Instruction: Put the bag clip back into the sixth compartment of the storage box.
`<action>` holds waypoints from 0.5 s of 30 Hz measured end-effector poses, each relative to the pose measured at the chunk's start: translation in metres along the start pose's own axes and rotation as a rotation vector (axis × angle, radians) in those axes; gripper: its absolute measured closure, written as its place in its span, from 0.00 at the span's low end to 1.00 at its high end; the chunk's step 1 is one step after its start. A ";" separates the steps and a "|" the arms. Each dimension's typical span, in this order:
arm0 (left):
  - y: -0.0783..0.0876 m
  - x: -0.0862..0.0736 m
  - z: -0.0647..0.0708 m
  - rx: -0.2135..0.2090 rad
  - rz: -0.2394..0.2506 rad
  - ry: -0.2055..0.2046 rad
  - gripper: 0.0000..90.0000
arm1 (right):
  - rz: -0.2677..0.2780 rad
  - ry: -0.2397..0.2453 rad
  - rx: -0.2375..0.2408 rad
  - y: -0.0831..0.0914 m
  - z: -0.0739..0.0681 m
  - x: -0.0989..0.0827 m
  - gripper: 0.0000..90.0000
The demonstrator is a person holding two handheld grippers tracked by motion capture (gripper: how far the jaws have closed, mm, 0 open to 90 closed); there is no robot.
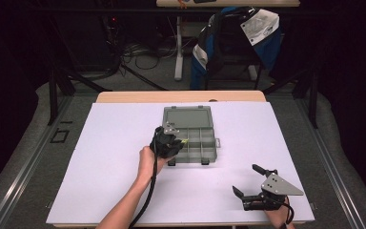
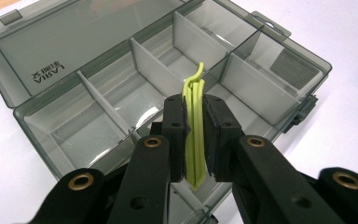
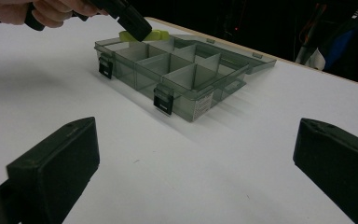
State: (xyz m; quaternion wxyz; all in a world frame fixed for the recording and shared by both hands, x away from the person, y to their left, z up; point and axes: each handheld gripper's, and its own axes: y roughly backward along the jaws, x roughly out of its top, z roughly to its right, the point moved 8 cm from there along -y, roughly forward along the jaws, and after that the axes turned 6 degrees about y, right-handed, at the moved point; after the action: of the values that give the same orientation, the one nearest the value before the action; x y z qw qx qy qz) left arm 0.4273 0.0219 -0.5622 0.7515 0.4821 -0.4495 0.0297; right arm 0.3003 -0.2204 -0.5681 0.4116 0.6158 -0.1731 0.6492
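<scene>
A smoky grey compartment box (image 1: pixel 198 151) lies open at the table's middle, its lid (image 1: pixel 188 116) folded back flat. My left gripper (image 1: pixel 177 142) hangs over the box's near left compartments, shut on a thin yellow-green plastic strip (image 2: pixel 194 91) that stands on edge between the pads and pokes out past them. The same strip (image 3: pixel 157 34) and left gripper (image 3: pixel 133 24) appear above the box (image 3: pixel 186 74) in the right gripper view. The compartments (image 2: pixel 121 98) I can see hold nothing. My right gripper (image 1: pixel 245 179) rests near the front right of the table, open with nothing between its fingers.
The white table top (image 1: pixel 114 181) spreads wide around the box. Its front edge (image 1: pixel 181 223) runs just under both forearms. Behind the table stand a chair draped with a blue and black jacket (image 1: pixel 238 38) and loose floor cables (image 1: pixel 138 55).
</scene>
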 end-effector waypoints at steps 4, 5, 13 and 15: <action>-0.001 -0.001 -0.001 0.002 -0.005 0.008 0.89 | -0.001 0.000 0.000 0.000 0.000 0.000 0.00; -0.001 -0.001 -0.001 0.004 -0.004 0.008 0.89 | -0.001 0.000 0.000 0.000 0.000 0.000 0.00; -0.004 -0.004 0.000 0.001 -0.004 0.015 0.89 | -0.003 0.001 -0.001 0.000 0.000 0.000 0.00; -0.005 -0.005 0.000 0.001 -0.003 0.014 0.89 | -0.004 0.002 -0.002 0.000 0.000 0.000 0.00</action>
State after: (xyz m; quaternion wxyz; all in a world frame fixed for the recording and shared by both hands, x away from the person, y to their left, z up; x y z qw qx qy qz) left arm 0.4270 0.0213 -0.5688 0.7543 0.4830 -0.4434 0.0322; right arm 0.3004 -0.2206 -0.5684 0.4135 0.6151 -0.1720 0.6489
